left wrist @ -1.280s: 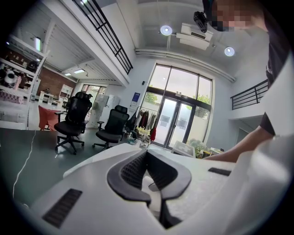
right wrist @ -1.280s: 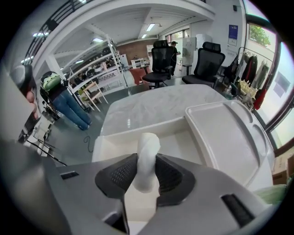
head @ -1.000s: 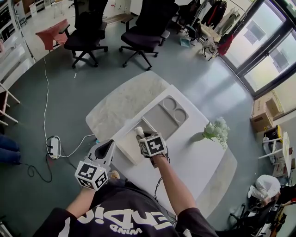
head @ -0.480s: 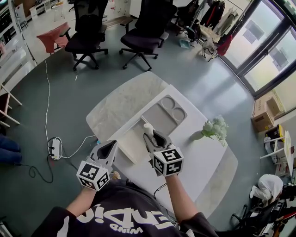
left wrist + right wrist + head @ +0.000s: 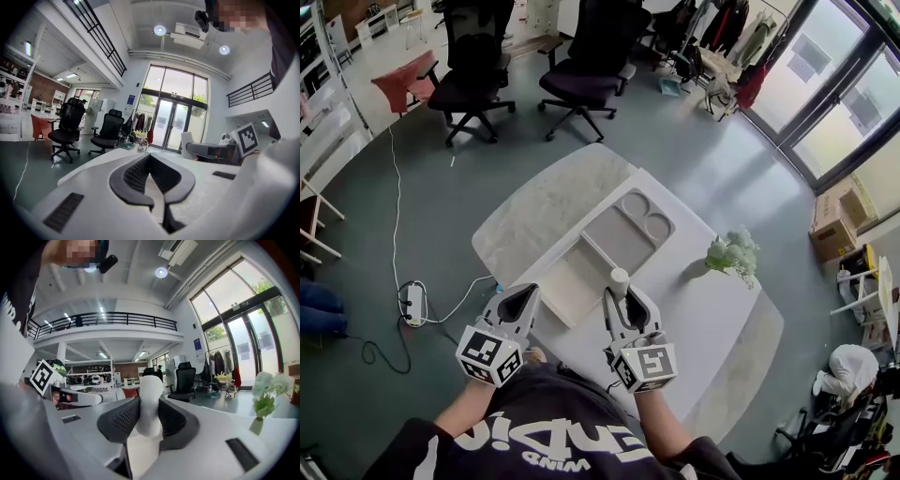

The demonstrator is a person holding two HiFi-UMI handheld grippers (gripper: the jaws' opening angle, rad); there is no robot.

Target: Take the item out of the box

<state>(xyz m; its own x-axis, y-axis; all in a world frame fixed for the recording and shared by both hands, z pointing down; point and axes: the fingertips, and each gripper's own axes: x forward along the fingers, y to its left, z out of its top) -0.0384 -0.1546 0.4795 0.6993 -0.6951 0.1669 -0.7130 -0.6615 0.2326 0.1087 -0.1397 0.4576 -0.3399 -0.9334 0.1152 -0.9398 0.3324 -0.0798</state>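
My right gripper (image 5: pixel 621 296) is shut on a white, rounded cylindrical item (image 5: pixel 620 278) and holds it upright above the white table (image 5: pixel 712 323), just right of the open box (image 5: pixel 570 283). In the right gripper view the item (image 5: pixel 150 401) stands between the ribbed pads of my right gripper (image 5: pixel 149 417), which press on its sides. The box's grey lid (image 5: pixel 626 231), with two round recesses, lies open behind the box. My left gripper (image 5: pixel 523 300) hovers at the table's near left edge, shut and empty. In the left gripper view, the left gripper (image 5: pixel 150 157) has its pads touching at the tips.
A small vase of pale flowers (image 5: pixel 732 254) stands on the table to the right. A round marble tabletop (image 5: pixel 546 202) adjoins the white table at the back left. Office chairs (image 5: pixel 581 75) stand beyond, and a power strip (image 5: pixel 412 302) with cables lies on the floor at left.
My right gripper has carried the white item from over the box to the right and nearer to me. The left gripper has stayed put.
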